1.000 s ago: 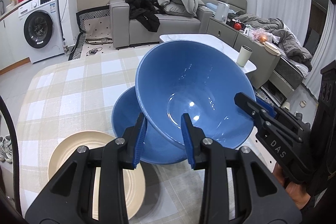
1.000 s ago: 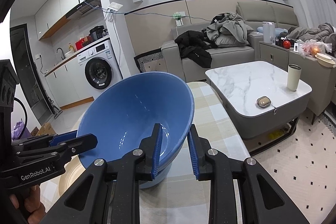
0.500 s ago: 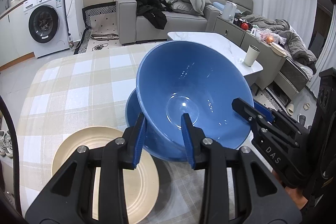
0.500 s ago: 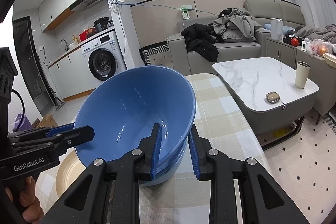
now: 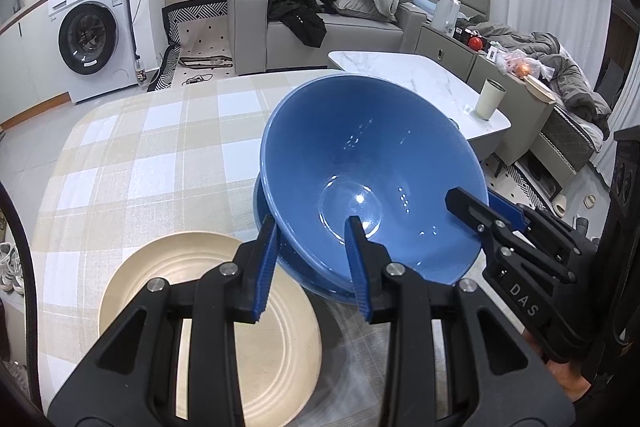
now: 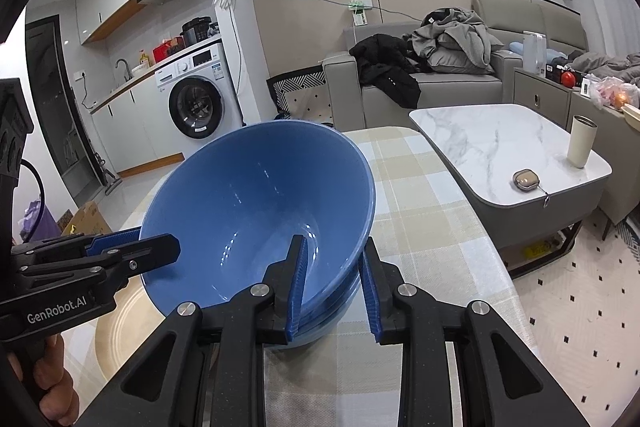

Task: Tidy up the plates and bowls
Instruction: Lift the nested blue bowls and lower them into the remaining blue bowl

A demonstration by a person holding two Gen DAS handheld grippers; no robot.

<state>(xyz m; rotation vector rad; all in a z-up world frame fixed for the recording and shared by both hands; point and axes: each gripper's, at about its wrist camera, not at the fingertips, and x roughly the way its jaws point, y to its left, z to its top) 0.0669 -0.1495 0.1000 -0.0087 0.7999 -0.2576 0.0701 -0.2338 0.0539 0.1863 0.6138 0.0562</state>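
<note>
A large blue bowl (image 5: 360, 163) (image 6: 256, 203) sits tilted, nested in a second blue bowl (image 5: 268, 223) (image 6: 332, 323) on the checked tablecloth. My left gripper (image 5: 310, 259) straddles its near rim, one finger inside and one outside; it also shows in the right wrist view (image 6: 132, 247). My right gripper (image 6: 334, 283) straddles the opposite rim the same way and shows in the left wrist view (image 5: 484, 205). Whether the pads press the rim I cannot tell. A cream plate (image 5: 192, 275) (image 6: 120, 323) lies just left of the bowls.
The table with the checked cloth (image 5: 152, 147) ends close to the right of the bowls. Beyond it stand a marble coffee table (image 6: 500, 143) with a cup (image 6: 580, 141), a grey sofa (image 5: 332, 27) and a washing machine (image 5: 92, 39).
The held blue bowl has come down and settled into the lower blue bowl, tilting less. Both grippers moved down with it, and the cream plate shows more.
</note>
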